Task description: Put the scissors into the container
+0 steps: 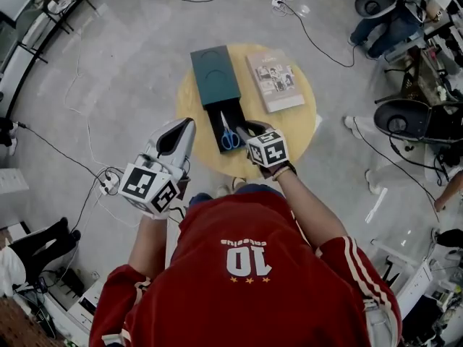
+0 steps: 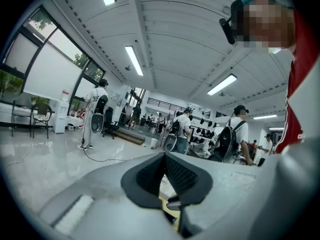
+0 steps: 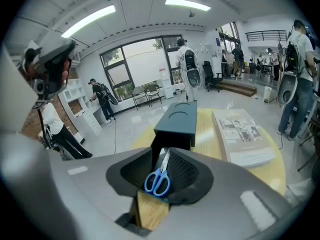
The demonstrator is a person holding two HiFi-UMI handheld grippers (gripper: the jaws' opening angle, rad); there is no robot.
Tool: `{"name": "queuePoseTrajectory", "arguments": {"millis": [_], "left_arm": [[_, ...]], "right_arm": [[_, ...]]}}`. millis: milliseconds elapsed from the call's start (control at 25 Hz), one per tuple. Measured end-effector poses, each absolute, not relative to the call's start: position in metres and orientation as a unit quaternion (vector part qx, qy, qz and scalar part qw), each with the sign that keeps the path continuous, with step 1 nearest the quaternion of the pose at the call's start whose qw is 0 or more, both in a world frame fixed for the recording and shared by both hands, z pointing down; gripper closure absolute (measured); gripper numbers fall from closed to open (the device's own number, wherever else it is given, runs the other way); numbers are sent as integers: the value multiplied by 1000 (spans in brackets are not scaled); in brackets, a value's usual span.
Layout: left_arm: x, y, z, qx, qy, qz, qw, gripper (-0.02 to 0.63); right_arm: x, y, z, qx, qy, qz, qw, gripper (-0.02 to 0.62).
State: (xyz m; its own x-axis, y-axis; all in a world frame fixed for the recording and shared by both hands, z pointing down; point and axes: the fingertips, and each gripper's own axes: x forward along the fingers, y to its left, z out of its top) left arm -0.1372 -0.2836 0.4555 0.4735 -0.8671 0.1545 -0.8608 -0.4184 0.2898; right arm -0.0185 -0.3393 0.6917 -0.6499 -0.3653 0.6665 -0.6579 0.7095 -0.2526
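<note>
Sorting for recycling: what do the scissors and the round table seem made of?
Scissors: glossy blue handles look plastic; bright, shiny blades look like metal. Table: matte yellow-tan top, probably wood or wood-look laminate; grain too faint to tell.

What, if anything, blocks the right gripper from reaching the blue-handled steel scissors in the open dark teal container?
Probably nothing. The right gripper hovers right by the blue-handled steel scissors with its jaws apart, and the dark teal container is open on top.
</note>
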Motion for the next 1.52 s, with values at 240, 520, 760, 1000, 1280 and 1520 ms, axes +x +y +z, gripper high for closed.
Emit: {"name": "queuePoseTrajectory", "arguments": {"millis": [240,520,760,1000,1280,1520], "left_arm": [[-133,-283,441,853,-502,-16,145,604],[-127,-278,417,862,-491,-22,122,604],[-125,-274,406,866,-489,-23,105,604],[-119,-267,397,872,-479,-28,93,604],[-116,-261,376,875,-476,-39,81,604],[-114,-258,360,876,-476,-46,66,604]], "right_arm": [[-9,-340,645,309,-889,211,263,485],[-1,-335,581,327,-904,194,198,485],[4,-325,517,343,-916,155,140,485],[14,-307,457,359,-921,126,84,485],[26,-289,396,376,-922,84,43,494],[29,-278,368,383,-921,71,17,511]]}}
